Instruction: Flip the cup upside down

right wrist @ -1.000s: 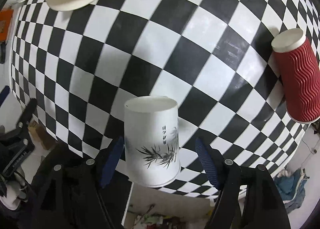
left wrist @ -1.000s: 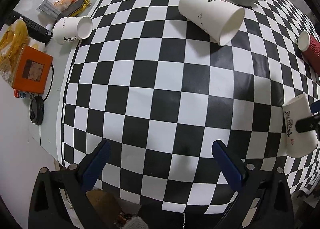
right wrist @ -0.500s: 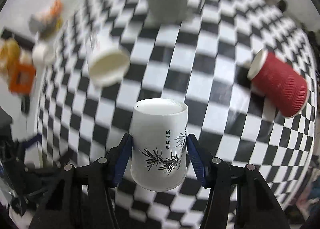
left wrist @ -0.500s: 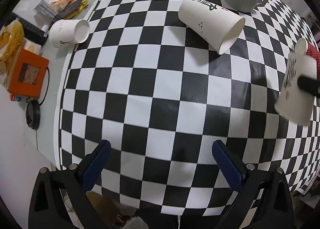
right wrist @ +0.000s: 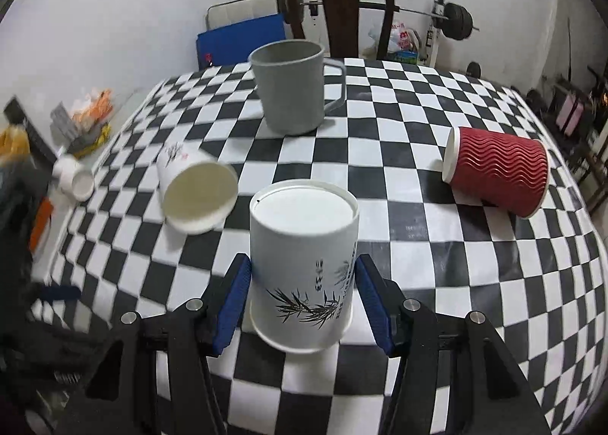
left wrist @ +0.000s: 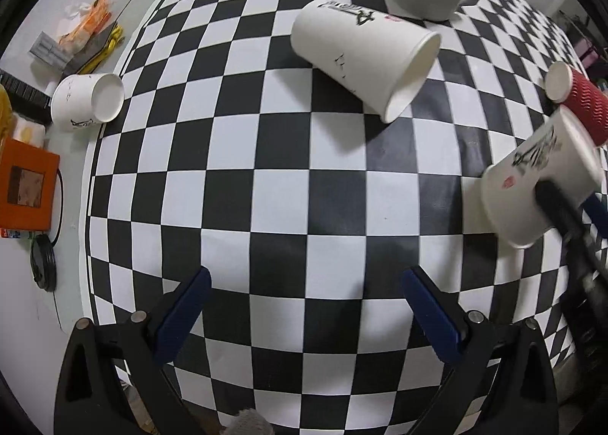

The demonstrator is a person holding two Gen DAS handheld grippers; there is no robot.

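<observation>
Over checkered tablecloth (left wrist: pixel 288 184), left view: left gripper (left wrist: pixel 304 306) jaws spread wide, nothing between. Bamboo-print paper cup (left wrist: pixel 539 184) at right edge, tilted, pinched by right gripper. Right view: right gripper (right wrist: pixel 302 298) clamped on cup (right wrist: pixel 304 268), closed base up, above cloth. Red ribbed cup (right wrist: pixel 497 173) lies sideways, well apart.

You are in a lived-in room of a home: a checkered tablecloth (right wrist: pixel 437 245) covers the table, a dark wooden chair (right wrist: pixel 338 13) stands behind it, and a barbell (right wrist: pixel 458 21) and shopping bags (right wrist: pixel 402 41) sit by the white wall.
</observation>
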